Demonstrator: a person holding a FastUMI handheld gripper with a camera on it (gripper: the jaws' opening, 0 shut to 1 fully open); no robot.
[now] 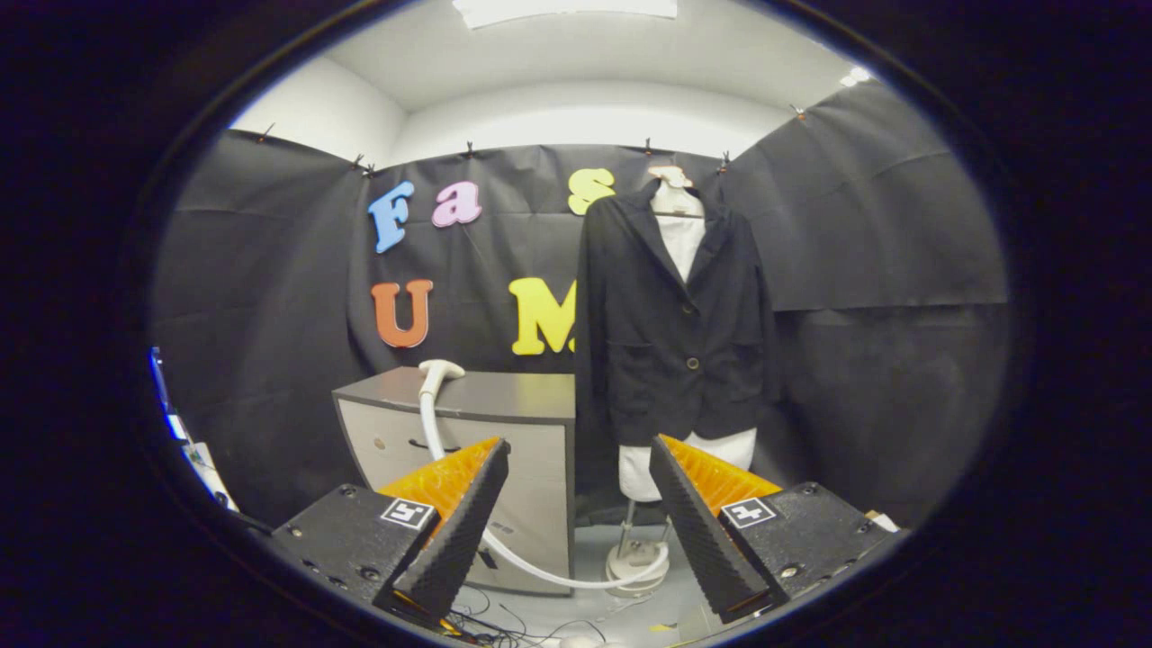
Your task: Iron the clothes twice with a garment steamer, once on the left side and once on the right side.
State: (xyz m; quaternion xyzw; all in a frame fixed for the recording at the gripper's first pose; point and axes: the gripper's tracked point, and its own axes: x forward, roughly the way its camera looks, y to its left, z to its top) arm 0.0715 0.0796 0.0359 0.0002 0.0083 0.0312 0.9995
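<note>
A black jacket (679, 315) over a white shirt hangs on a mannequin torso on a stand, beyond my fingers and slightly right of them. The white steamer head (440, 371) rests on top of a grey cabinet (504, 396) to the jacket's left. Its white hose (513, 553) runs down the cabinet front and curves along the floor to a round white base (637, 562) at the foot of the stand. My gripper (580, 454) is open, well short of both, with nothing between its ridged black fingers (463, 517).
Black cloth walls close the booth behind and on both sides. The cabinet stands against the back wall left of the mannequin. Cables (490, 621) lie on the light floor just below my fingers. Some papers (202, 463) sit at the far left.
</note>
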